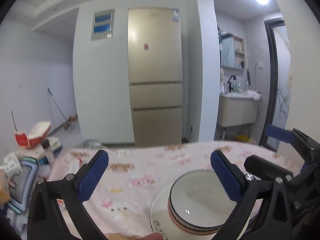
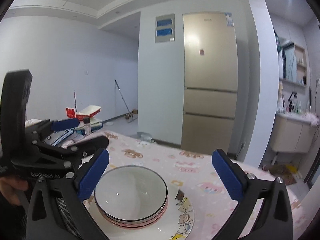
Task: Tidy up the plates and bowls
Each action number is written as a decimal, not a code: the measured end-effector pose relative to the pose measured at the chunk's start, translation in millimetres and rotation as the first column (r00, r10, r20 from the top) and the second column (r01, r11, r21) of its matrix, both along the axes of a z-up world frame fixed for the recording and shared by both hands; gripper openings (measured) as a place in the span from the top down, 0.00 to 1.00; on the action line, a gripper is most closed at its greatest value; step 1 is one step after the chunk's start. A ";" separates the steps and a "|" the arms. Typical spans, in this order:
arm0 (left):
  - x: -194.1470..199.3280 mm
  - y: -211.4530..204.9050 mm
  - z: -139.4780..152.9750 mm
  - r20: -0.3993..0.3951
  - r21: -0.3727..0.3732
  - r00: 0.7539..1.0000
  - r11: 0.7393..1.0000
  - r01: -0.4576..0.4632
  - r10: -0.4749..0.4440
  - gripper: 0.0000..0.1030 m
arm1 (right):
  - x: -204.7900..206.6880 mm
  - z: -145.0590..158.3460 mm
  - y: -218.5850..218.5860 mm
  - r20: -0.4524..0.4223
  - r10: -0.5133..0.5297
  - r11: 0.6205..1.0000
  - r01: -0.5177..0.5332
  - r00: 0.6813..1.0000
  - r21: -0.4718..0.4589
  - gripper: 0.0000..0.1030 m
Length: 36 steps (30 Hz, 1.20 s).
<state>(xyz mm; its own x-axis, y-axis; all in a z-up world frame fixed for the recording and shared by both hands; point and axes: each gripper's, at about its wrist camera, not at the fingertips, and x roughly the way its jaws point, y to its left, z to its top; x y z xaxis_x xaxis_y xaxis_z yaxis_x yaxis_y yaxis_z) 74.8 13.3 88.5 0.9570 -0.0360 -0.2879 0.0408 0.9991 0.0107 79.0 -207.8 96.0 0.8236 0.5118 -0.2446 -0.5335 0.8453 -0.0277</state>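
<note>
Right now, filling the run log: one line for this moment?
left gripper: open, empty | right gripper: open, empty | bowls: stacked on plate | tablecloth: underneath

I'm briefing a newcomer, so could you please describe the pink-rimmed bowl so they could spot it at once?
Start at the table with the pink cartoon cloth, then find the white plate with cartoon figures near its front edge. Two nested bowls sit on it; the pink-rimmed bowl is the lower one, showing only as a pink band beneath the black-rimmed white bowl.
</note>
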 end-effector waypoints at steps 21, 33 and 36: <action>-121.6 -28.0 71.5 0.200 0.030 0.980 0.999 0.013 -0.018 0.00 | -113.5 80.6 -10.4 0.259 -0.053 0.999 0.047 0.964 0.026 0.00; -138.6 -37.2 54.5 0.182 0.072 0.983 0.997 0.018 -0.031 0.00 | -133.5 63.8 -15.2 0.266 -0.061 0.998 0.058 0.962 0.017 0.00; -141.4 -36.2 46.1 0.176 0.061 0.984 0.998 0.014 -0.025 0.00 | -134.3 56.7 -17.0 0.258 -0.056 0.998 0.051 0.964 0.024 0.00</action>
<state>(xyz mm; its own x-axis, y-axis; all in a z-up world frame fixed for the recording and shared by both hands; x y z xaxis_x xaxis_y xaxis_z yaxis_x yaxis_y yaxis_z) -66.6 -22.9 134.6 0.9923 -0.0431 -0.1164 0.0526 0.9955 0.0790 -55.3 -224.8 152.8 0.8838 0.4677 -0.0109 -0.4642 0.8739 -0.1442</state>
